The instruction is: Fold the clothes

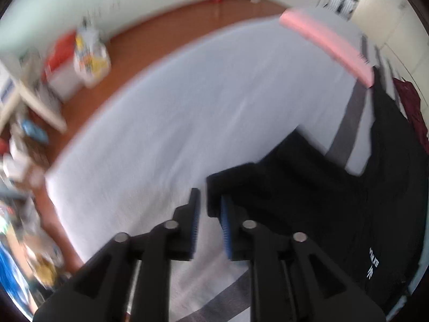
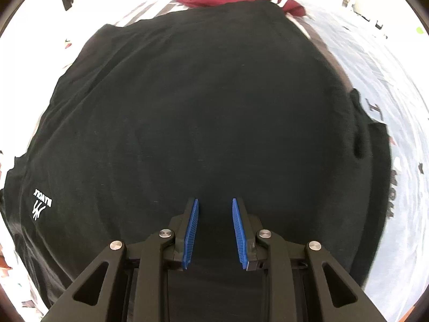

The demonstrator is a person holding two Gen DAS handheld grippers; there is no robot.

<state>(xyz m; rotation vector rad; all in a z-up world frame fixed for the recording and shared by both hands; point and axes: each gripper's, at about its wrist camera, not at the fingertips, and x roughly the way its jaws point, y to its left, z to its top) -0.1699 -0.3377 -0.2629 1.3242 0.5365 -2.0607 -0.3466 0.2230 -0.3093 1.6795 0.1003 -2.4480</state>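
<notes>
Black T-shirt (image 2: 203, 112) lies spread on the bed (image 1: 187, 102), sleeve tip by the left gripper (image 1: 210, 209); both left and right gripper (image 2: 215, 214) spread, empty; pinch only cloth, not sheet, lift evenly.

The left gripper (image 1: 210, 201) sat low in the centre of its frame, blurred, jaws a narrow gap apart. The right gripper (image 2: 215, 204) filled the lower centre of its frame, blue pads (image 2: 191, 232) parted, nothing between them.
</notes>
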